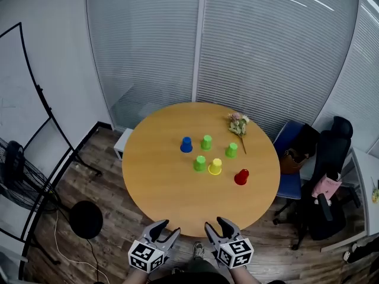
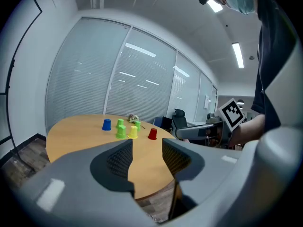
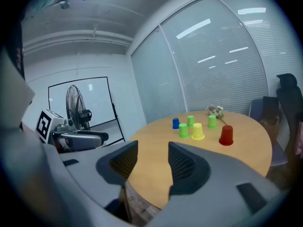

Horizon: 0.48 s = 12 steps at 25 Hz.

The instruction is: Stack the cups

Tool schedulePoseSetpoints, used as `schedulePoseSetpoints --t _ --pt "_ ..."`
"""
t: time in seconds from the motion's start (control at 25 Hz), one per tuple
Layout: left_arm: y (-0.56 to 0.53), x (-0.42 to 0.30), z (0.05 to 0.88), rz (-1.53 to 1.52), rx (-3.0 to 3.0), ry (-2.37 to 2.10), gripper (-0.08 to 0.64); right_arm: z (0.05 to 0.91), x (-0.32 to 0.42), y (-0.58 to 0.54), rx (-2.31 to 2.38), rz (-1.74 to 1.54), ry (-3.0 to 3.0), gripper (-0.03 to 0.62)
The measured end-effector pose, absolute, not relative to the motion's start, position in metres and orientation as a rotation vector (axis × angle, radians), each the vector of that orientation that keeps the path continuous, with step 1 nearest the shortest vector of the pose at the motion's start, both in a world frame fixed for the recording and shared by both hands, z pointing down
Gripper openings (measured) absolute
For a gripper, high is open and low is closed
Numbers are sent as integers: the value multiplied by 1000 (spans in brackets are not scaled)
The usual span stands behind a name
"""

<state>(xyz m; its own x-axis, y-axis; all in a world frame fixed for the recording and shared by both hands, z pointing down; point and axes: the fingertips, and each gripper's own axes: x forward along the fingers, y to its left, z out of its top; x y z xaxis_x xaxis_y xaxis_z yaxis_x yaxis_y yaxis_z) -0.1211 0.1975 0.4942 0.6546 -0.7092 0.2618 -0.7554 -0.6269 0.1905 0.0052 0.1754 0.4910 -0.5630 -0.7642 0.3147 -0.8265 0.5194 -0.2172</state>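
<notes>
Nearest, the grey left gripper (image 1: 169, 228) and grey right gripper (image 1: 215, 223) hang side by side, jaws apart and empty, at the near edge of a round wooden table (image 1: 160, 182), with an upside-down blue plastic cup (image 1: 186, 144), three green cups (image 1: 206, 142), a yellow cup (image 1: 215, 166) and a red cup (image 1: 241, 177) clustered well ahead of them.

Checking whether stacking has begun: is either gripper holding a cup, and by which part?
Nothing is held: the left gripper and the right gripper both stand open and empty.

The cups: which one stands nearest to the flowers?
The rightmost green cup, beside the stem of the flowers; the other two green cups stand farther left.
</notes>
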Motion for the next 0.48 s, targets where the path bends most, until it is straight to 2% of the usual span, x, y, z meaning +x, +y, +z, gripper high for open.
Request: schedulePoseSetpoints --t 0.48 --pt "88 -74 495 243 2580 -1211 181 503 38 77 1253 476 -2587 169"
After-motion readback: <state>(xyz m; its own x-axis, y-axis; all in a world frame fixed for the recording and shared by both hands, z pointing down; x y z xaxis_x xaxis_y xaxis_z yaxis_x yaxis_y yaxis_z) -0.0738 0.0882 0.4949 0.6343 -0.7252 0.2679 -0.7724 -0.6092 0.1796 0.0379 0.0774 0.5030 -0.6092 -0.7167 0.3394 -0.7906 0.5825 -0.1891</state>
